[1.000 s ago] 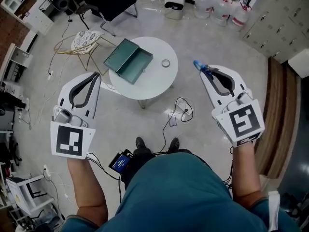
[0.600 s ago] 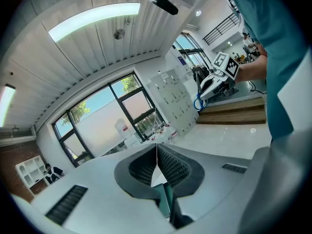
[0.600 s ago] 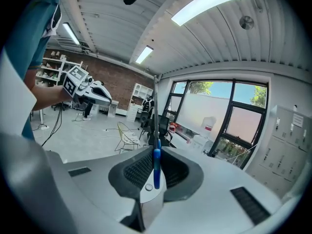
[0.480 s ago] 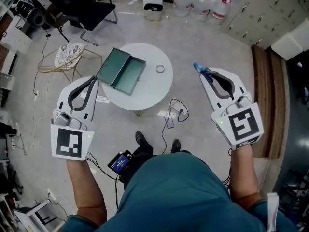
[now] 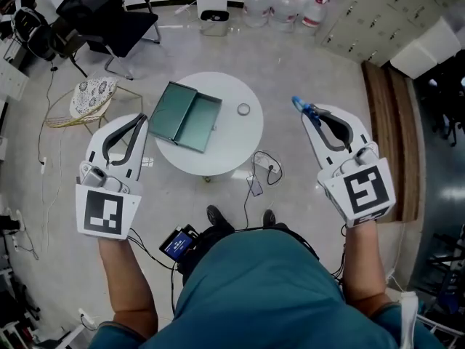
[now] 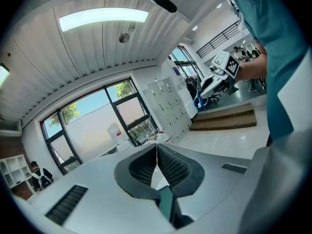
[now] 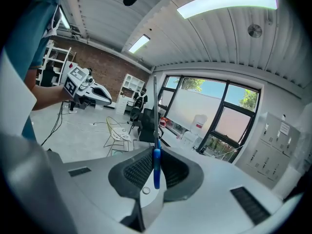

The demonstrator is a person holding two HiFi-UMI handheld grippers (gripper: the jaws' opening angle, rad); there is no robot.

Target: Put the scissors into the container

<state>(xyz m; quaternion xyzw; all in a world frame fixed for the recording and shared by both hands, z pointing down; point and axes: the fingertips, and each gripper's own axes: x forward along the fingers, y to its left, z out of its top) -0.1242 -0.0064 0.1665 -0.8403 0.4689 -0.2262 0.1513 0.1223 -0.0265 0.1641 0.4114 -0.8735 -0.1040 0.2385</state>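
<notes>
On the table (image 5: 234, 141), container (image 5: 185, 116) lies open — right gripper (image 5: 311, 118) clamps scissors (image 5: 298, 105), left gripper (image 5: 141, 119) closed.

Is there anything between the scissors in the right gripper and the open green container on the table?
Nothing tall. The right gripper holds the scissors right of the table; the container lies open. Only a small ring sits between them, probably low enough to pass over.
</notes>
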